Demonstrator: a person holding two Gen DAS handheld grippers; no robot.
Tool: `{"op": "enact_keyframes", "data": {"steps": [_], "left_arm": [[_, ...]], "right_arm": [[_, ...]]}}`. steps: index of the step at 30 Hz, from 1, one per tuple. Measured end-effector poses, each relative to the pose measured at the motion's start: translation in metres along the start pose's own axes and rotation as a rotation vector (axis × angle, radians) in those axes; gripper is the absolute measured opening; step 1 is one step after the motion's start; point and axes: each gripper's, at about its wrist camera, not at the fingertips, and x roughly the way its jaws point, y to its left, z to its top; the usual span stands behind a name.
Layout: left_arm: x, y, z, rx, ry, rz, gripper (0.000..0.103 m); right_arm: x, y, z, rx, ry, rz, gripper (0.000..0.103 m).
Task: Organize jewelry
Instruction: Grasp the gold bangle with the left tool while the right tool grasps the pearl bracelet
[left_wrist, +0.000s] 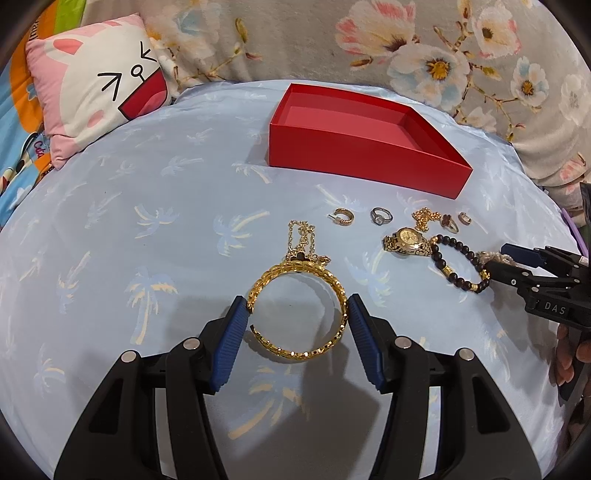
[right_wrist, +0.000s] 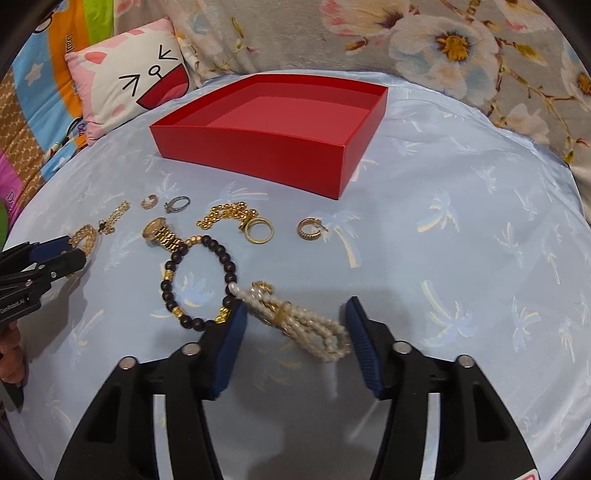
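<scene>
An empty red box (left_wrist: 364, 162) stands at the back of the light blue cloth; it also shows in the right wrist view (right_wrist: 266, 155). My left gripper (left_wrist: 298, 306) is open with its blue pads on either side of a gold bangle (left_wrist: 299, 314) that lies on the cloth. My right gripper (right_wrist: 297, 310) is open around a white pearl bracelet (right_wrist: 295, 317). A dark bead bracelet (right_wrist: 201, 280), a gold watch (right_wrist: 162, 232), a gold chain (right_wrist: 225, 216), rings (right_wrist: 258, 230) and hoop earrings (right_wrist: 308, 229) lie between the grippers and the box.
A gold chain necklace (left_wrist: 303, 236) lies just beyond the bangle. A cat-face cushion (left_wrist: 99, 92) sits at the back left. A floral blanket (left_wrist: 443, 55) runs behind the box. The right gripper's fingers (left_wrist: 517, 269) enter the left wrist view at the right edge.
</scene>
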Motion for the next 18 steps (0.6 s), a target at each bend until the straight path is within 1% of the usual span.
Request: {"op": "enact_keyframes", "data": {"steps": [1, 2, 3, 5, 9, 18], "left_arm": [[0.0, 0.0, 0.0, 0.001, 0.001, -0.001, 0.054], [0.0, 0.0, 0.0, 0.002, 0.001, 0.0, 0.054], [0.0, 0.0, 0.0, 0.003, 0.001, 0.0, 0.054], [0.0, -0.001, 0.0, 0.008, -0.001, -0.001, 0.054], [-0.001, -0.002, 0.0, 0.012, -0.004, 0.0, 0.054], [-0.002, -0.001, 0.0, 0.007, -0.014, -0.004, 0.054]], "right_arm": [[-0.001, 0.002, -0.001, 0.001, -0.002, -0.003, 0.044], [-0.002, 0.003, -0.002, 0.004, -0.002, -0.003, 0.038], [-0.004, 0.004, -0.004, 0.011, -0.003, 0.003, 0.027], [-0.006, 0.007, -0.006, 0.03, 0.001, 0.004, 0.02], [-0.012, 0.015, -0.015, 0.078, -0.014, -0.016, 0.019], [-0.031, 0.027, -0.039, 0.22, -0.066, -0.014, 0.018]]}}
